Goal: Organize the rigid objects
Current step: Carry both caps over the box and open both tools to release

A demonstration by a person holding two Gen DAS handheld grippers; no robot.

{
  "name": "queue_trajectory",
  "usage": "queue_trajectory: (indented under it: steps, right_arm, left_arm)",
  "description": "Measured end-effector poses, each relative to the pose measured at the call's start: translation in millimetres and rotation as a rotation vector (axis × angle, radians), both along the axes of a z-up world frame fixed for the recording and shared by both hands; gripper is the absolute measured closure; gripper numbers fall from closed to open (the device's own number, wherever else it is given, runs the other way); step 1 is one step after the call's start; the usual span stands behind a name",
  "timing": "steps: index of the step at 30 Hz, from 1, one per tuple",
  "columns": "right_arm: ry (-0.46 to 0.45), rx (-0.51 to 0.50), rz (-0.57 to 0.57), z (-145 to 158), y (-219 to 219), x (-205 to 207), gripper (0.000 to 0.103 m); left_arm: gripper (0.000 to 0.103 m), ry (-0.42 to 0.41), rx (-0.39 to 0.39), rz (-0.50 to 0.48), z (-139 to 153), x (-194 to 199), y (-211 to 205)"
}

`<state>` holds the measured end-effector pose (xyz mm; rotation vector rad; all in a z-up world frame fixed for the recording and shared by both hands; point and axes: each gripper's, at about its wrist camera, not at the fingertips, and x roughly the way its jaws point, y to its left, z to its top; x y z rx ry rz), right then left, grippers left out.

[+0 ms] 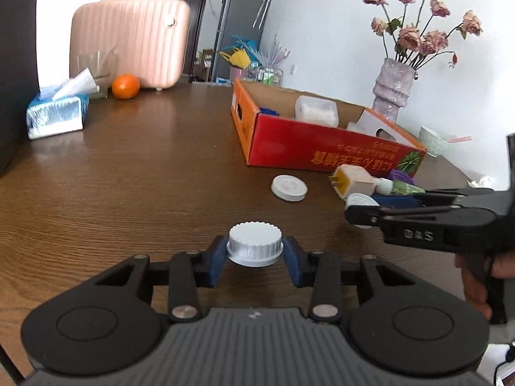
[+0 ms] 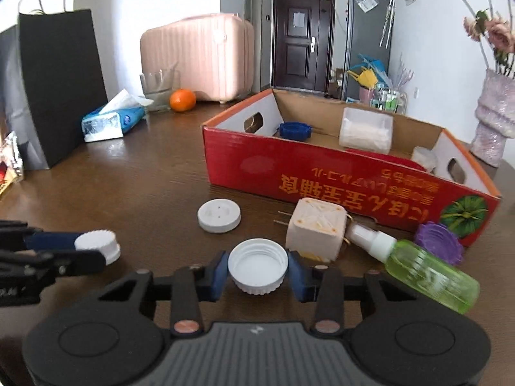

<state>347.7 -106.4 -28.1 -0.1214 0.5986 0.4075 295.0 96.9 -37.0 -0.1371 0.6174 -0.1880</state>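
Gripping ribbed cap (image 1: pixel 255 247) upright, open cap (image 2: pixel 257 265) upturned

Blurred green spray bottle (image 2: pixel 431 278); vase (image 2: pixel 497 119) cut off rightward

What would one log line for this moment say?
left hand-held gripper: shut on ridged white cap | right hand-held gripper: shut on open-side-up white cap | red box: ahead

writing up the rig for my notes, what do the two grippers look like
Both match: matte black bodies with round side discs, a ribbed grey centre panel, silver or copper pivot rivets, and blue-padded jaws. The left gripper and the right gripper look alike; the right shows embossed lettering on its side.
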Motion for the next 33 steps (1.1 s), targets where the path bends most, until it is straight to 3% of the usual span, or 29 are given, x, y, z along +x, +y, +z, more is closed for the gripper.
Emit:
queue_trajectory:
  steps: [8, 19, 26, 33]
  right_arm:
    - [-0.079, 0.055, -0.010, 26.7, -51.6, -78.5, 0.064]
    - [-0.136, 0.151, -0.055, 24.8, -122.8, -176.9, 0.064]
    - [-0.157, 0.193, -0.064, 19.3, -137.4, -195.2, 0.064]
    - [-0.151, 0.222, -0.098, 20.6, -149.1, -178.2, 0.064]
  left_arm:
    - [0.064, -0.075, -0.008, 0.000, 20.9, -59.9, -37.8]
    - [0.064, -0.152, -0.001, -0.052, 37.8, -130.9, -97.7]
    - [0.064, -0.147, 0.002, -0.057, 40.3, -142.2, -107.4]
    - [0.064, -0.126, -0.013, -0.087, 43.6, -107.4, -111.7]
